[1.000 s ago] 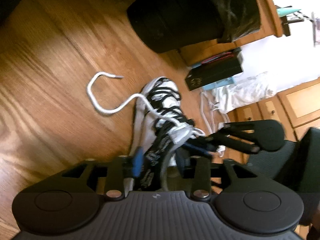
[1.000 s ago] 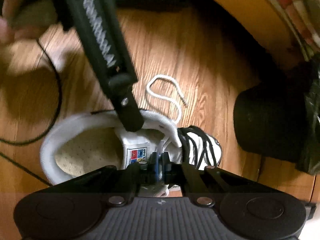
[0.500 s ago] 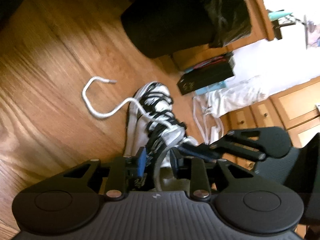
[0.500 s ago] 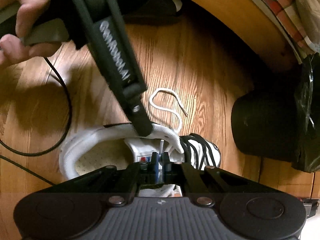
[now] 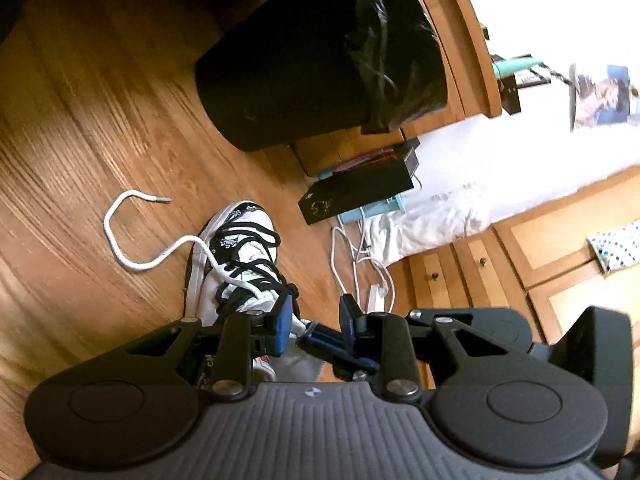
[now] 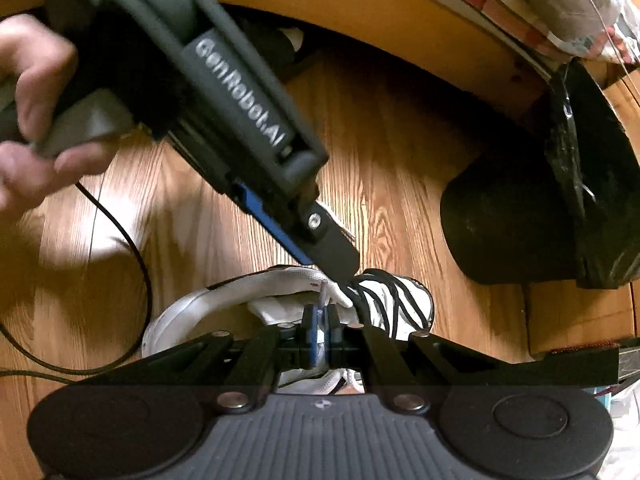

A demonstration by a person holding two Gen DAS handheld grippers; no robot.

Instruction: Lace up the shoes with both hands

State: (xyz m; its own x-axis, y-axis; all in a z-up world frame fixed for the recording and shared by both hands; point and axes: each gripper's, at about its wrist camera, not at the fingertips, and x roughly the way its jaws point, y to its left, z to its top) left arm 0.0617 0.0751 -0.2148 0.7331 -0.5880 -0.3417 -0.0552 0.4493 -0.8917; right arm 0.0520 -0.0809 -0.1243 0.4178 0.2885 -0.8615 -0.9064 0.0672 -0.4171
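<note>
Your white leather sneaker (image 5: 236, 276), criss-crossed with thin black cord, lay on the grained wooden floor (image 5: 80, 152), its toe toward the twelve o'clock side in the left wrist view. A white woven lace (image 5: 132, 256) snaked off it toward nine o'clock, hooking round to a grey plastic tip.

Your left gripper (image 5: 314, 322) had just been closing; its blue-padded jaws stood partly apart over the shoe's collar, and I could not tell whether they pinched anything. The dark fingers of your right tool crossed beneath them.

Your right gripper (image 6: 320, 322) was clamped tight on a thin white lace end (image 6: 321, 294) sticking up between its pads, just above the padded white tongue.

A round black bin (image 5: 288, 80) with a crinkled glossy liner stood at twelve o'clock from the shoe.
</note>
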